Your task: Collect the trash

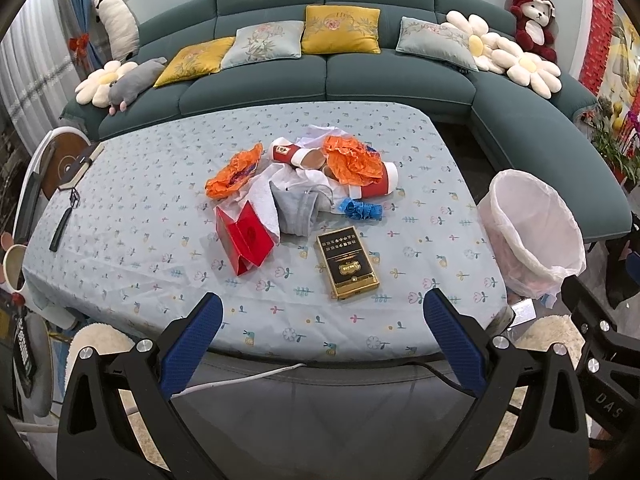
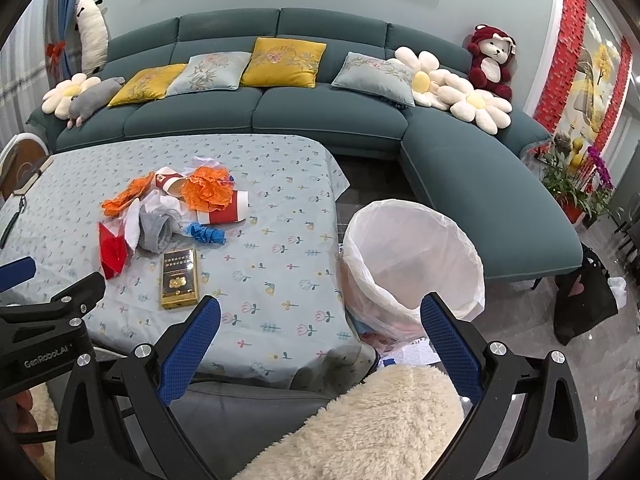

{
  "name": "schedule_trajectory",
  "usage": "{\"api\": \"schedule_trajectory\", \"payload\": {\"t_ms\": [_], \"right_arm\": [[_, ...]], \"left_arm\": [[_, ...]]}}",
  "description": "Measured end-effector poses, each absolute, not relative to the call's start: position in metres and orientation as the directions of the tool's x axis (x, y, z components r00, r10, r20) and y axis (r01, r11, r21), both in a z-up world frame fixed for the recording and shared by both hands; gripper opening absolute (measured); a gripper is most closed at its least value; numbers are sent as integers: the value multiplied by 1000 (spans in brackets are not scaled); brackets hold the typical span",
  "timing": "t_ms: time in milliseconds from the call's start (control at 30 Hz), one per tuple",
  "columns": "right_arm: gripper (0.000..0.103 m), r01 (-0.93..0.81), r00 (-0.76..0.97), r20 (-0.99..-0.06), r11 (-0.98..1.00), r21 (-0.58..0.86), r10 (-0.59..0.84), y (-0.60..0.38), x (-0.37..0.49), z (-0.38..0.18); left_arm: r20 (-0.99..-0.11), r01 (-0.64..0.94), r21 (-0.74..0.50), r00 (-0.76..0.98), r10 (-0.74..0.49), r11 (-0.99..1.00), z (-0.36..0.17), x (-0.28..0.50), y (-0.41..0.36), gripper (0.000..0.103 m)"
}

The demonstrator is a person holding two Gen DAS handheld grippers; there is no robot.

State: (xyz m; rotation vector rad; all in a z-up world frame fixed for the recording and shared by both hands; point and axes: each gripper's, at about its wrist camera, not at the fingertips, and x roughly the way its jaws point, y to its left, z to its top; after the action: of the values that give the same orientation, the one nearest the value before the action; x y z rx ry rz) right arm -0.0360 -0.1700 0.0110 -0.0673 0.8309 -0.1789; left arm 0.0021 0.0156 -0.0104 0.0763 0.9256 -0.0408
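A heap of trash lies mid-table: orange crumpled wrappers, red paper cups, white tissues, a grey cloth, a blue scrap, a red paper bag and a black-and-gold box. A bin with a white liner stands at the table's right end. My left gripper is open and empty above the near table edge. My right gripper is open and empty, between table corner and bin.
The flowered tablecloth covers the table. A black remote and a book lie at its left end. A teal sofa with cushions and plush toys stands behind. A fluffy cream stool is below my right gripper.
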Motion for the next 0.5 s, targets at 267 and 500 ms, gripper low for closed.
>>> {"api": "schedule_trajectory", "payload": {"t_ms": [267, 500], "right_arm": [[96, 141, 675, -706, 976, -164, -216, -170, -33, 16], [96, 150, 666, -717, 978, -142, -206, -173, -28, 14]], "left_arm": [[-794, 79, 31, 607, -24, 996, -10, 4, 14, 96], [-801, 104, 6, 596, -58, 995, -13, 9, 12, 96]]}}
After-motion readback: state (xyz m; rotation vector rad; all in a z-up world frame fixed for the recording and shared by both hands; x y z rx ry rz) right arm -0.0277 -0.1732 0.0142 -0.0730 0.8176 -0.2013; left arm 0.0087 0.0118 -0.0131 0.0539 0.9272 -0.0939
